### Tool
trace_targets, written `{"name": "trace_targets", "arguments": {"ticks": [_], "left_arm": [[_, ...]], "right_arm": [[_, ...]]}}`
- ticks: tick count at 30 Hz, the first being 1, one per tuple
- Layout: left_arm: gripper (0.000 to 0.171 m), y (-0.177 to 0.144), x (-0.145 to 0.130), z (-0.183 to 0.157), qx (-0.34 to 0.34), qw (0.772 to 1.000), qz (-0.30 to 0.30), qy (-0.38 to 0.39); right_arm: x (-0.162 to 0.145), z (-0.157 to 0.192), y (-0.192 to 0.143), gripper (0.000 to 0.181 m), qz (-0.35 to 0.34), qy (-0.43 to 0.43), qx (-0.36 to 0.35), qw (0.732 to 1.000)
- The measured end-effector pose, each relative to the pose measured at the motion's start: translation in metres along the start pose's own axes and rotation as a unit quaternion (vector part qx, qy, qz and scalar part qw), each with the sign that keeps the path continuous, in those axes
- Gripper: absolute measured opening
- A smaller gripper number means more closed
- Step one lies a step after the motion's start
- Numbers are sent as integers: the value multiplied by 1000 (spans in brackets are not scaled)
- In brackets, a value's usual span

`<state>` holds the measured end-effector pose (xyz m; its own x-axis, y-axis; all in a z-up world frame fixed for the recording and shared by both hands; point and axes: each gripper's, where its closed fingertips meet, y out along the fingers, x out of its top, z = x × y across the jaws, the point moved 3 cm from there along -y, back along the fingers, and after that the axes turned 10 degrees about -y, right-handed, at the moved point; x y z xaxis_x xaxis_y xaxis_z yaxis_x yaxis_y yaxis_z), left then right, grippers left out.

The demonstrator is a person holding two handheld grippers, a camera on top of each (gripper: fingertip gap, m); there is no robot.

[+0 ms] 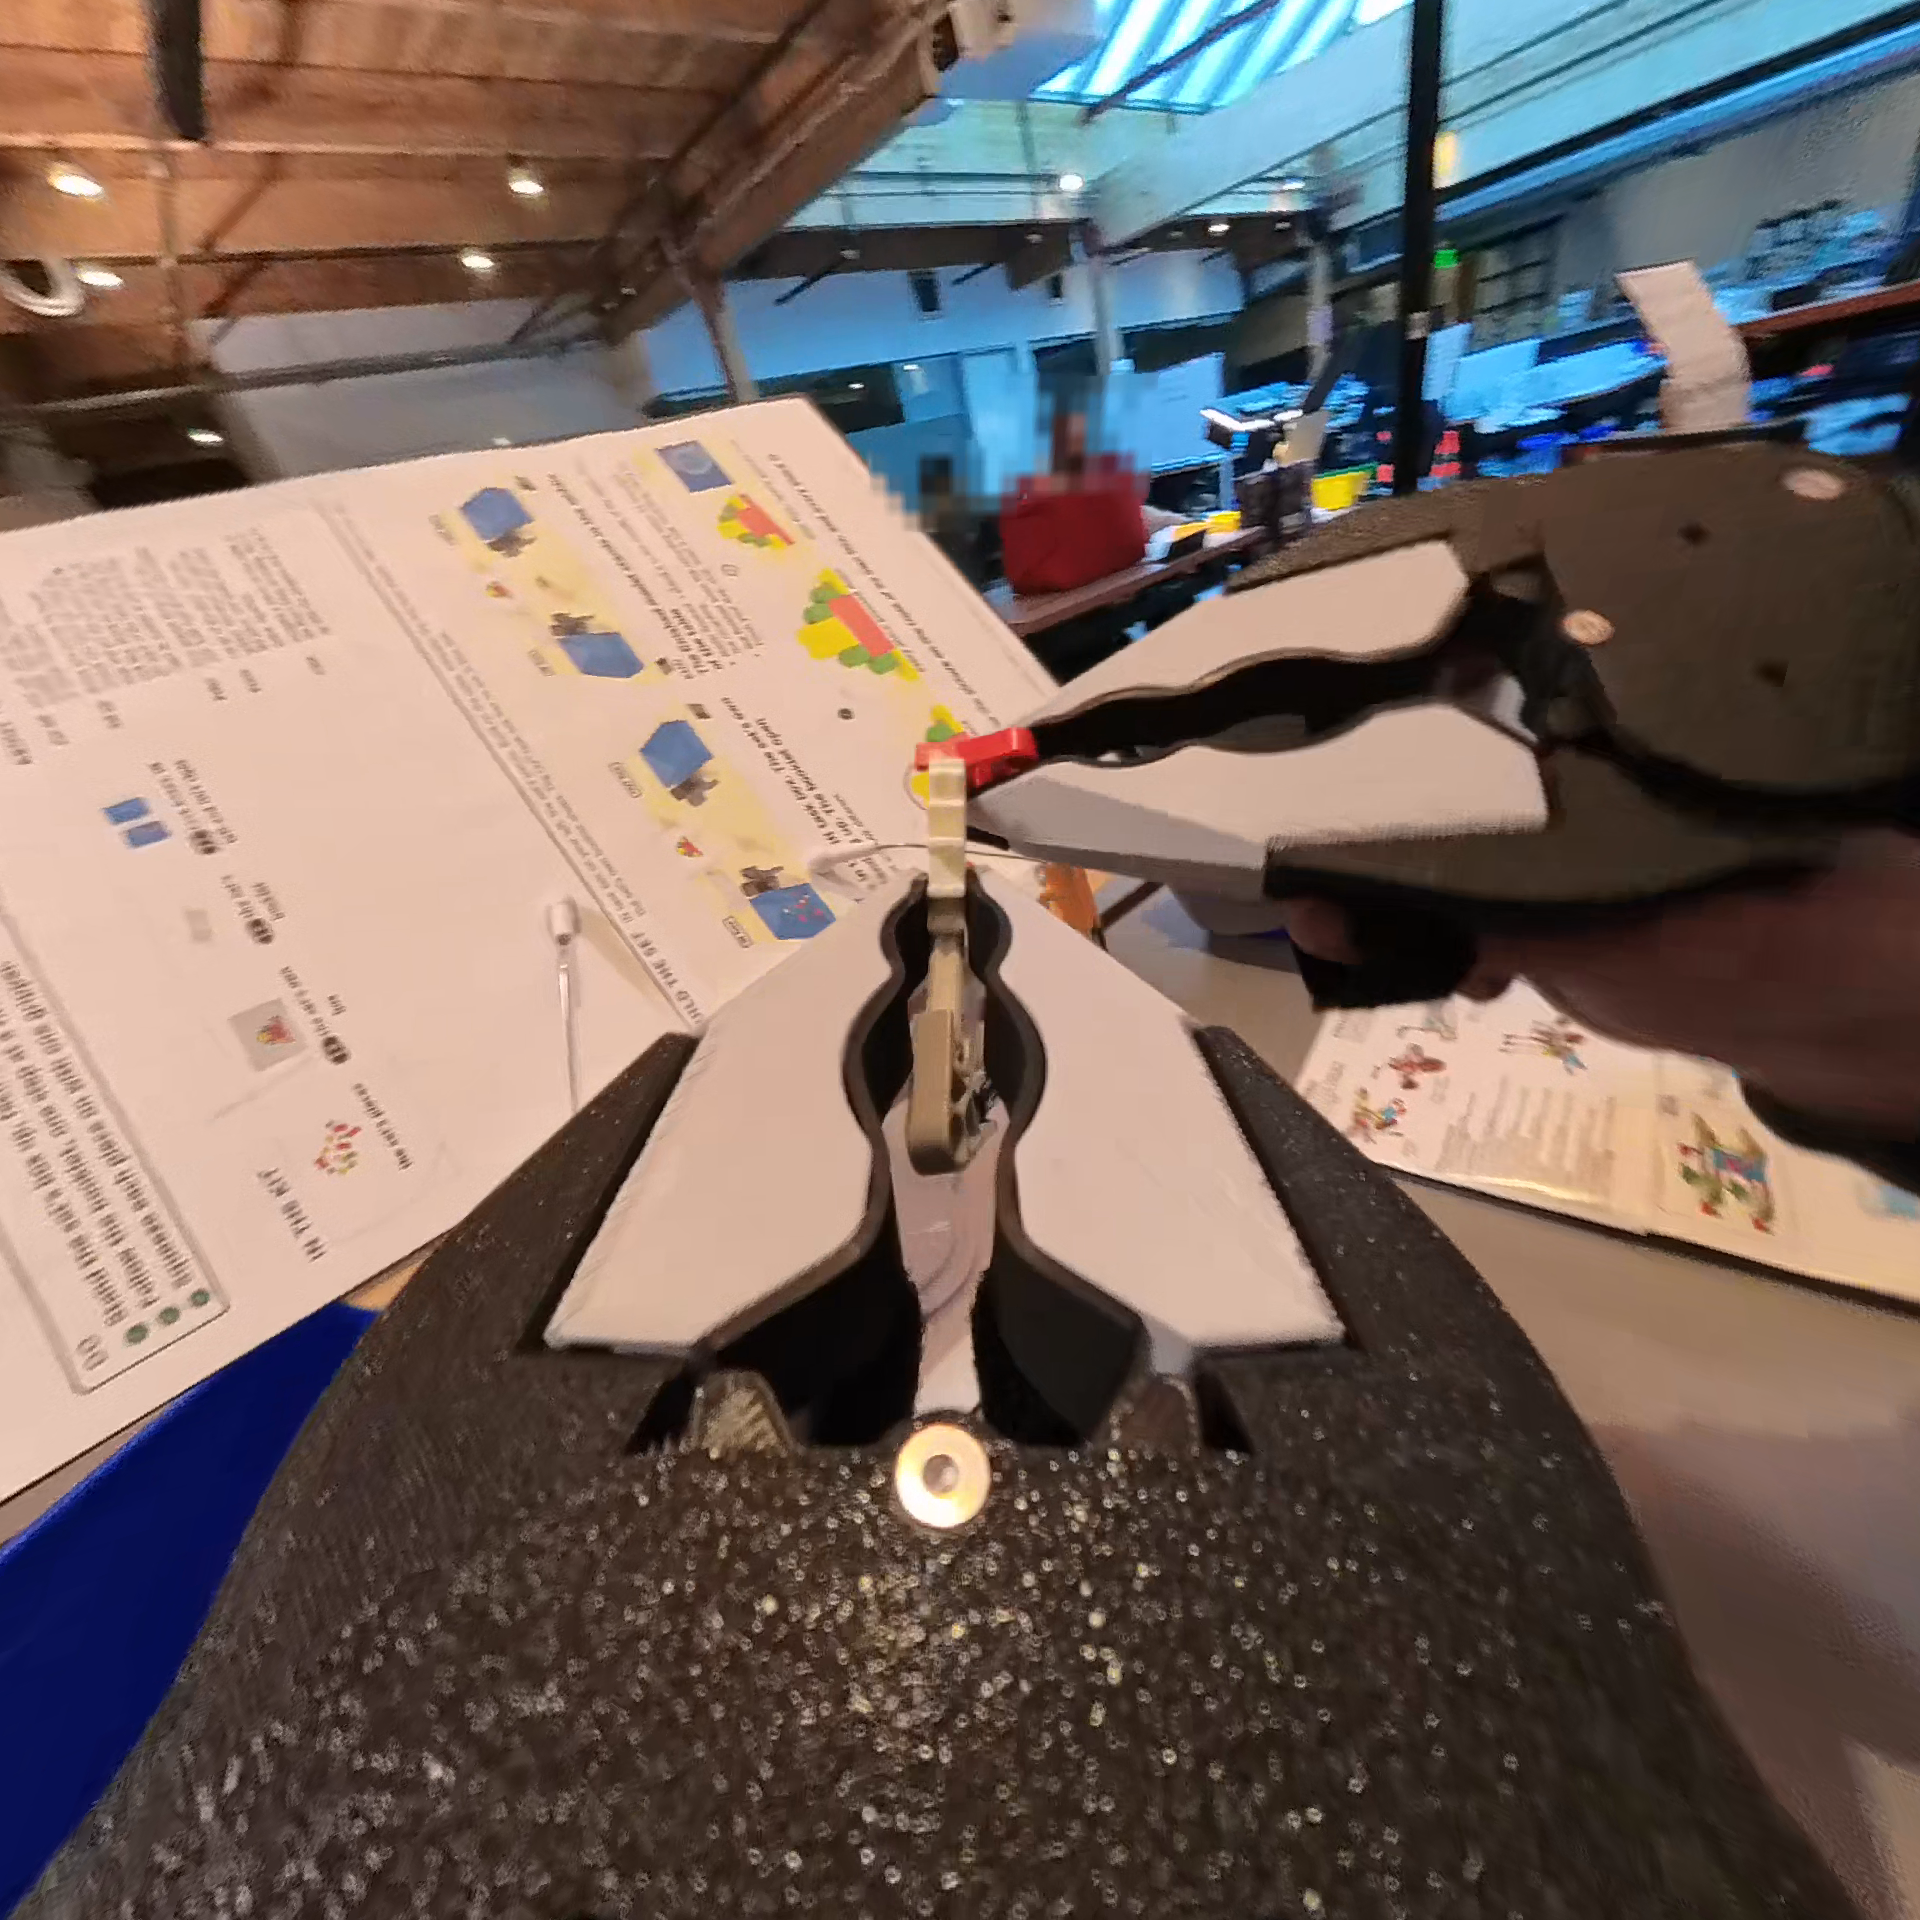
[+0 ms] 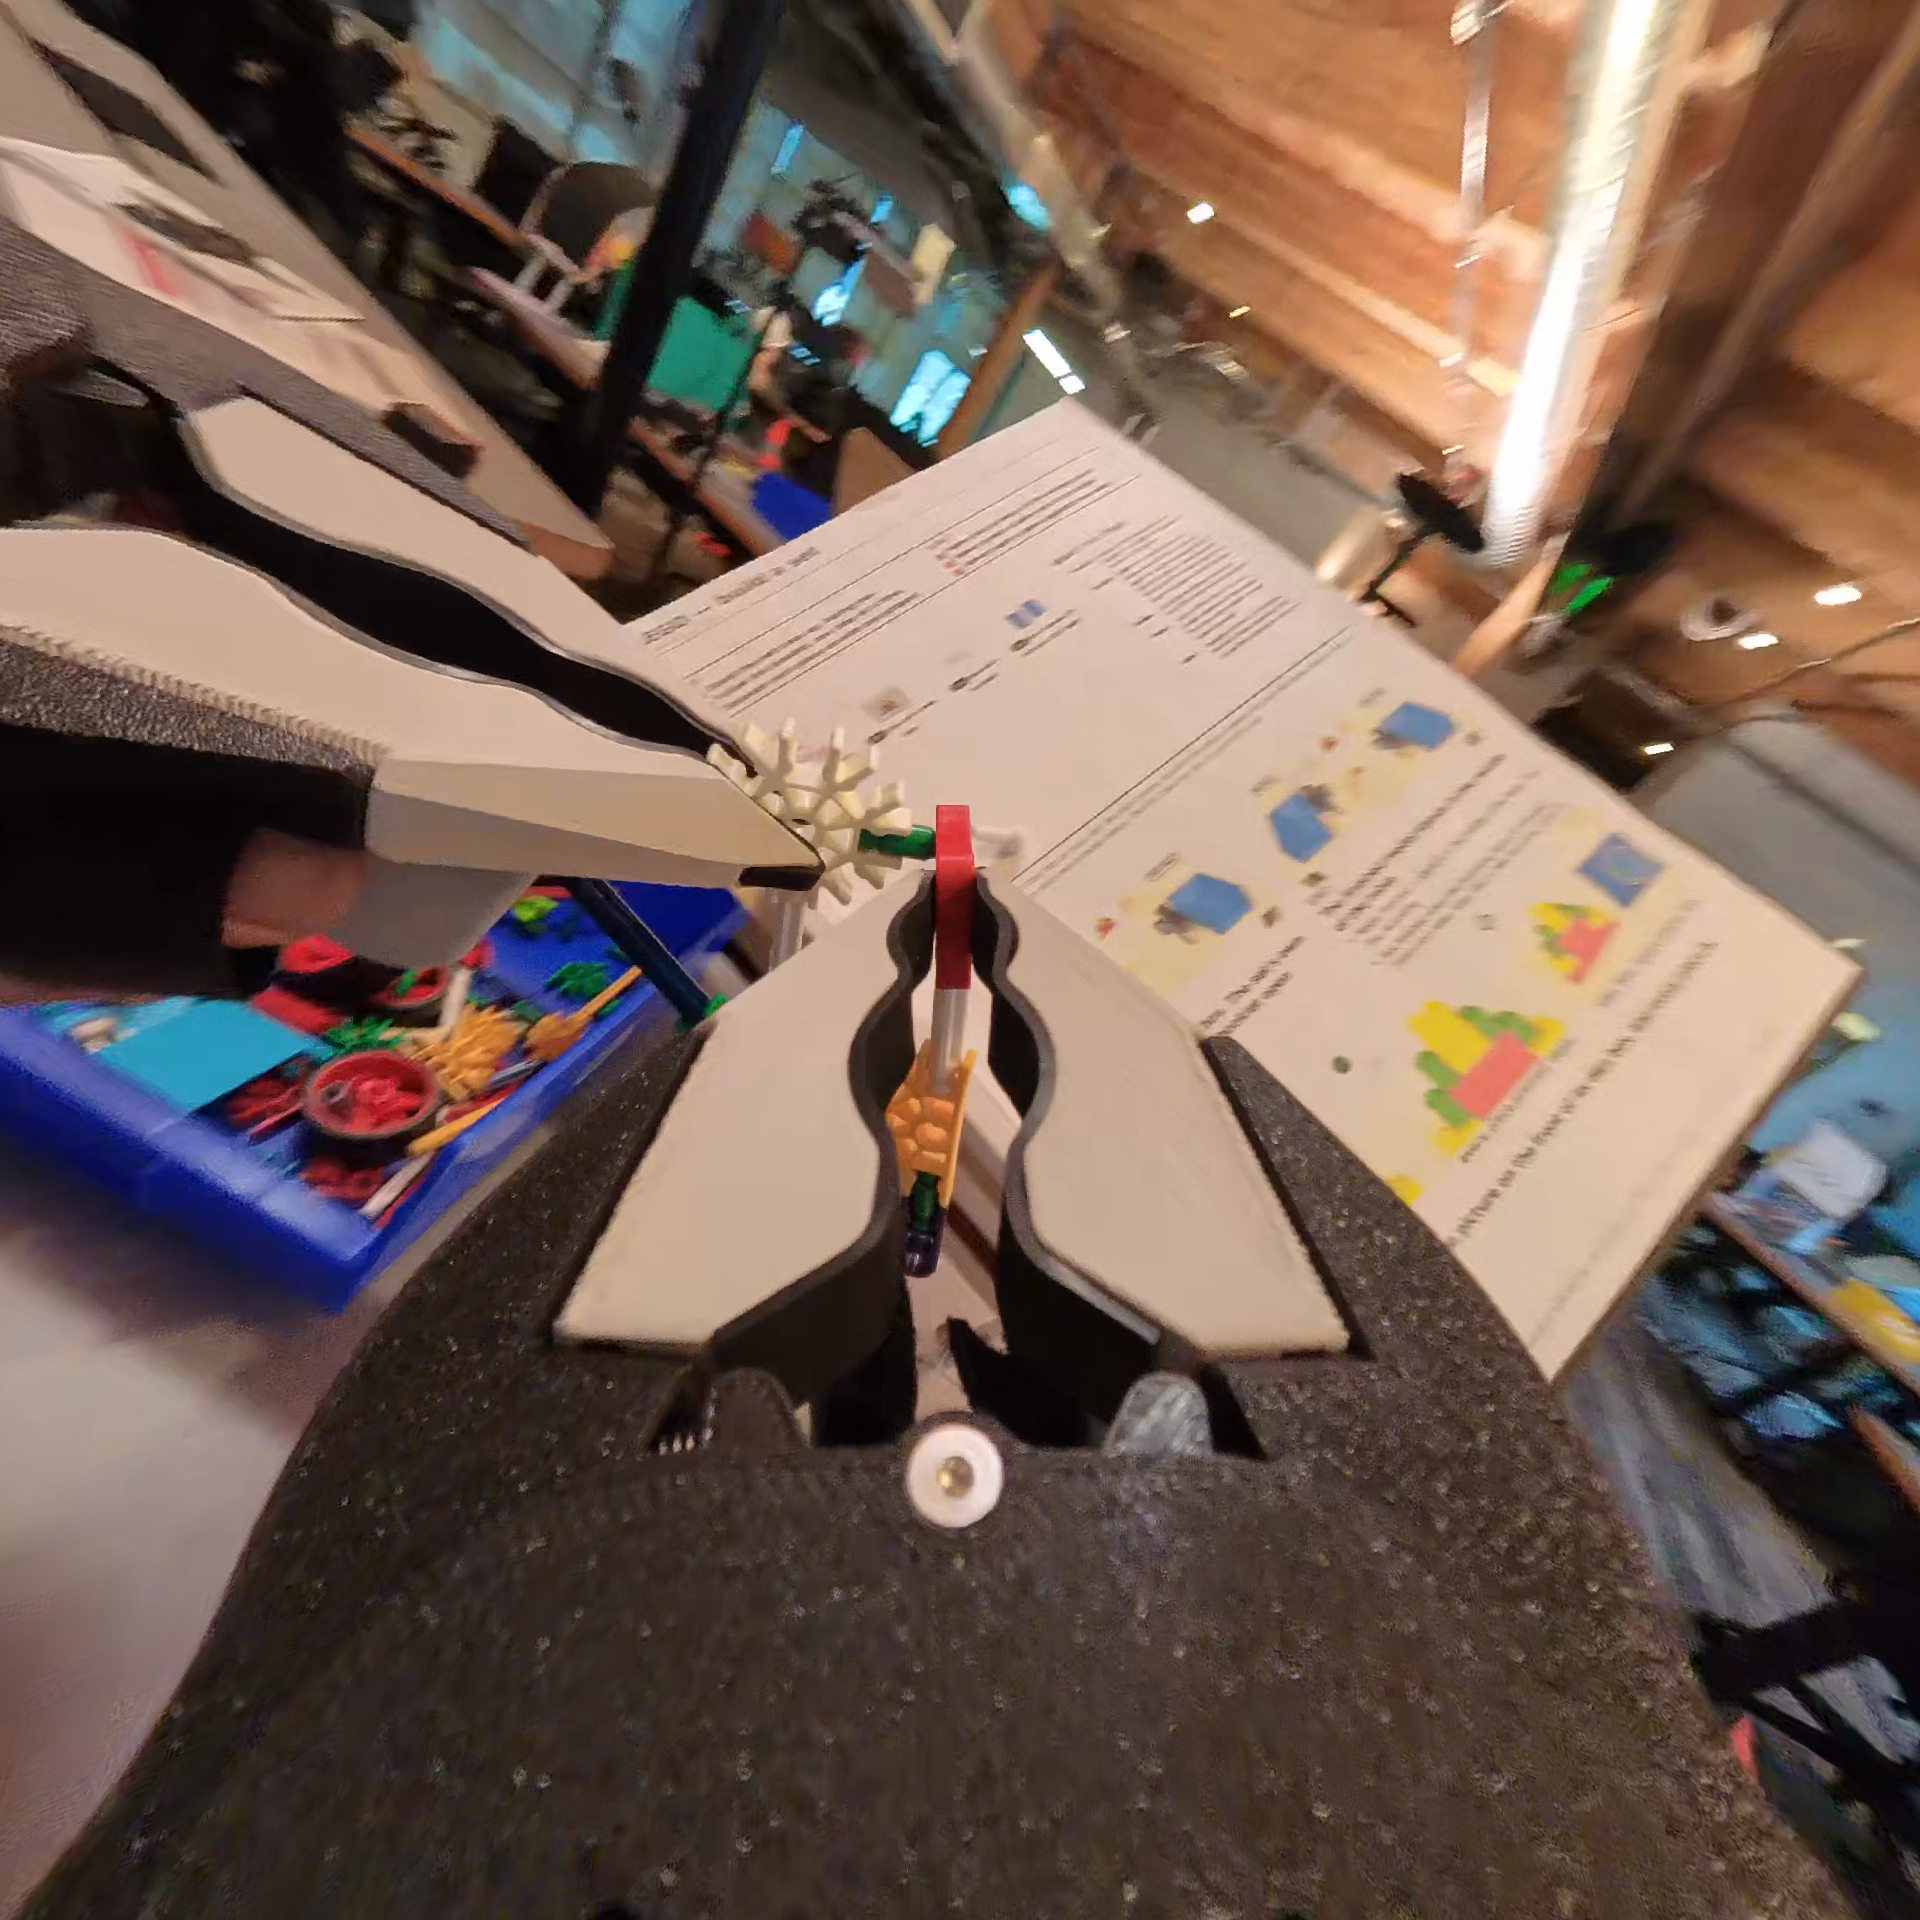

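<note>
Two tongs (image 1: 943, 883) (image 2: 951, 883) clamped, blue bin (image 2: 156, 1174) right-view only

Two grippers (image 1: 948, 883) (image 2: 951, 883), one instruction sheet (image 1: 416, 727), one blue bin (image 2: 208, 1174).

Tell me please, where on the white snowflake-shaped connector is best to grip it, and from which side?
Grip the white snowflake connector across its two flat faces near the rim, coming edge-on from the left, as the left gripper does. It is thin and flat, and a green rod occupies its right edge, beside the red connector.
</note>
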<state>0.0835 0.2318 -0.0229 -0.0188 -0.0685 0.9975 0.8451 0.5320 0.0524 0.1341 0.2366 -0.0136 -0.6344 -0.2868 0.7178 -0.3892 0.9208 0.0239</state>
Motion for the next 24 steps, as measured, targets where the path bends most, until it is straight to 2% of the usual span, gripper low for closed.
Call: {"name": "trace_targets", "arguments": {"ticks": [2,3,5,7,9,10,13,17,21,24], "left_arm": [[3,-3,4,7,39,999,-10,-2],[3,-6,6,13,35,999,-20,-22],[3,-9,7,18,4,998,-33,-62],[3,-9,4,23,14,998,-27,-60],[2,-17,7,35,-6,993,-41,-113],[4,-20,6,40,-26,990,-36,-136],[4,-23,3,40,-52,990,-19,-132],[6,-24,0,36,-92,986,-7,-142],[35,-36,9,39,-146,974,-52,-167],[42,-47,16,45,-184,957,-84,-207]], "right_arm": [[4,-5,0,1,-19,29,-27,999],[4,-10,-2,1,-27,63,-23,997],[7,-8,-3,3,-29,76,2,997],[12,2,-4,3,-50,97,59,992],[19,14,-15,3,-106,123,162,973],[18,16,-18,4,-110,133,192,966],[20,25,-24,3,-118,180,271,938],[20,21,-28,3,-148,263,319,898],[15,9,-32,4,-182,327,342,862],[12,-4,-39,4,-222,360,347,837]]}}
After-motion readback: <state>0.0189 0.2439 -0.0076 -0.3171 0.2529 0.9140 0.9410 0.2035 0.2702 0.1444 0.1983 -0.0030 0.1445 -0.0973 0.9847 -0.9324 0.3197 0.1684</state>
